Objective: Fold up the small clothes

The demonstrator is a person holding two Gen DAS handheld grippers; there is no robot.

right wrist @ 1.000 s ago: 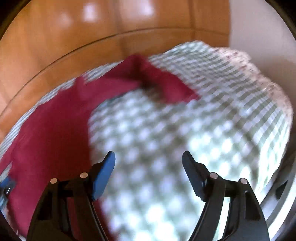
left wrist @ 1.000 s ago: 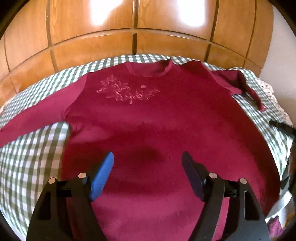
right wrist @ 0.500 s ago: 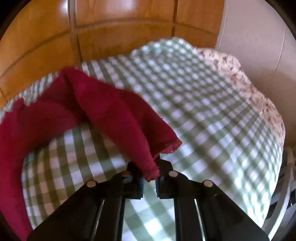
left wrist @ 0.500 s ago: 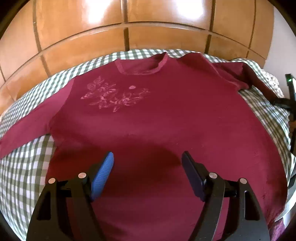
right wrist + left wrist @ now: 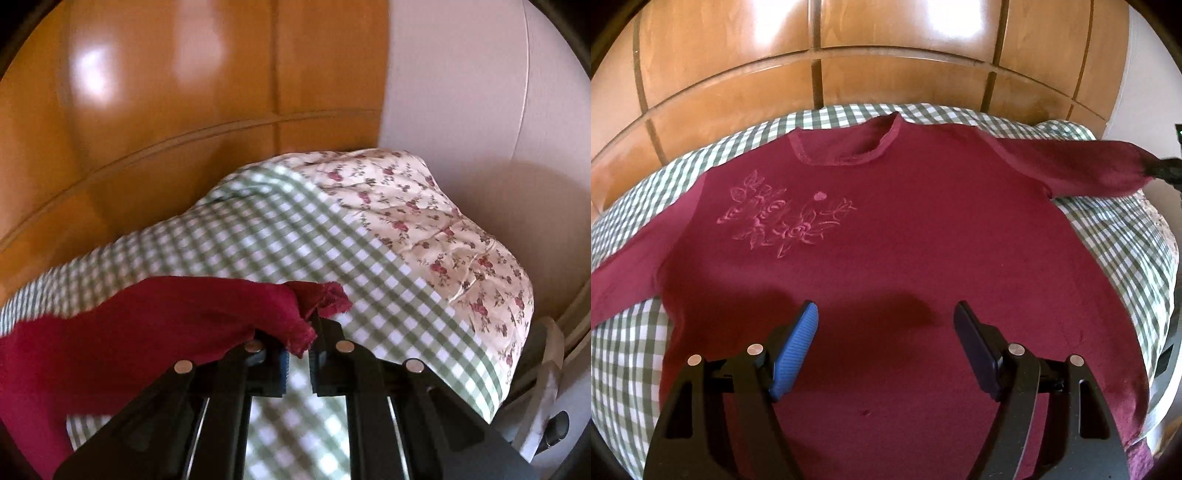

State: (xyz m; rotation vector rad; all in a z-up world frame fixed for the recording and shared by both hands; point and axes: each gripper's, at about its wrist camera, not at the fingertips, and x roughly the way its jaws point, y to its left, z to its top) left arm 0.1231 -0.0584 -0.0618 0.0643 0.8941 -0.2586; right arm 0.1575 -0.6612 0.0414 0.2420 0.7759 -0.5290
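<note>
A dark red long-sleeved top (image 5: 905, 251) with a pink flower motif lies front up on a green checked cloth (image 5: 1126, 251). My left gripper (image 5: 886, 343) is open and hovers over the top's lower middle, holding nothing. My right gripper (image 5: 298, 354) is shut on the cuff of the top's right-hand sleeve (image 5: 207, 314). It holds that sleeve stretched out and lifted off the cloth. In the left wrist view the sleeve (image 5: 1089, 166) runs out to the far right, where the dark tip of the right gripper (image 5: 1163, 171) shows.
A wooden panelled wall (image 5: 886, 66) stands behind the surface. A floral cloth (image 5: 424, 221) lies past the checked cloth (image 5: 295, 251) at the right, by a white wall (image 5: 461, 92). The top's left-hand sleeve (image 5: 628, 273) lies out to the left.
My right gripper shut on the right-hand sleeve's cuff and pulled the sleeve out straight to the right, lifting it. My left gripper stayed open over the top.
</note>
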